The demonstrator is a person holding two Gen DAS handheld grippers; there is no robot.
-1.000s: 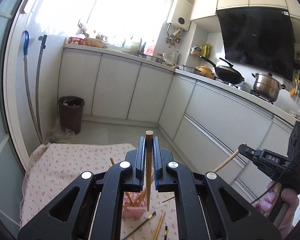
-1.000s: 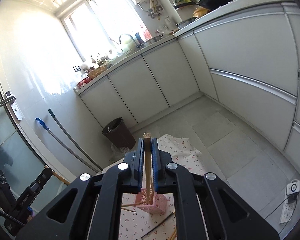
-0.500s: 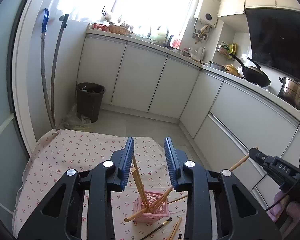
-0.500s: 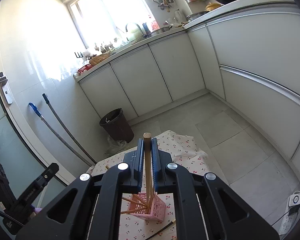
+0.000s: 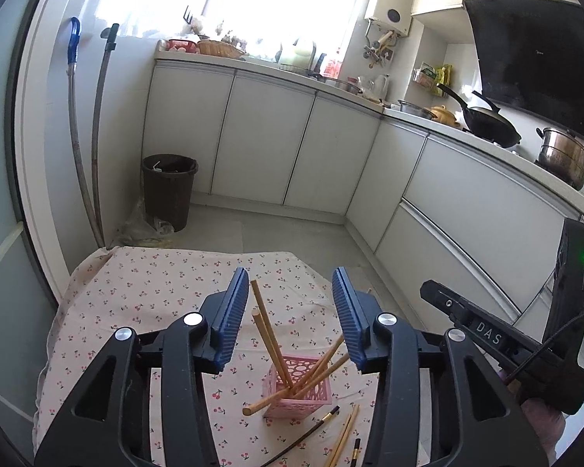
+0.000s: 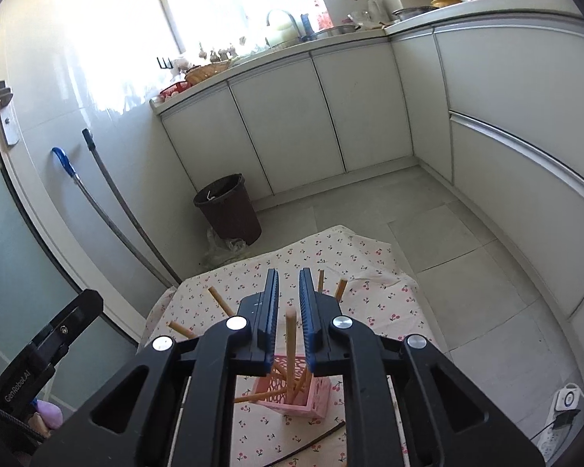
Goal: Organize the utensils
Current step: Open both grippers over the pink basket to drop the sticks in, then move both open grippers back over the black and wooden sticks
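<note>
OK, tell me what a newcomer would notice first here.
A pink basket bristling with wooden chopsticks stands on the cherry-print cloth, between the left gripper's opening jaws. More chopsticks lie loose beside it, and the right gripper is letting one go.

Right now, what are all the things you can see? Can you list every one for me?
holder: one, pink, on the cloth
chopsticks in the holder: several, wooden, leaning different ways
loose chopsticks: a few, wooden and black, on the cloth beside the holder
cloth: one, white with red cherries, spread under the holder
bin: one, dark brown, on the floor by the cabinets
long handles: two, grey, leaning on the wall
wok: one, black, on the counter
pot: one, steel, near the wok
left gripper: black, blue pads, jaws opening, gripping nothing
right gripper: black, blue pads, jaws opening, one chopstick standing loose between them
</note>
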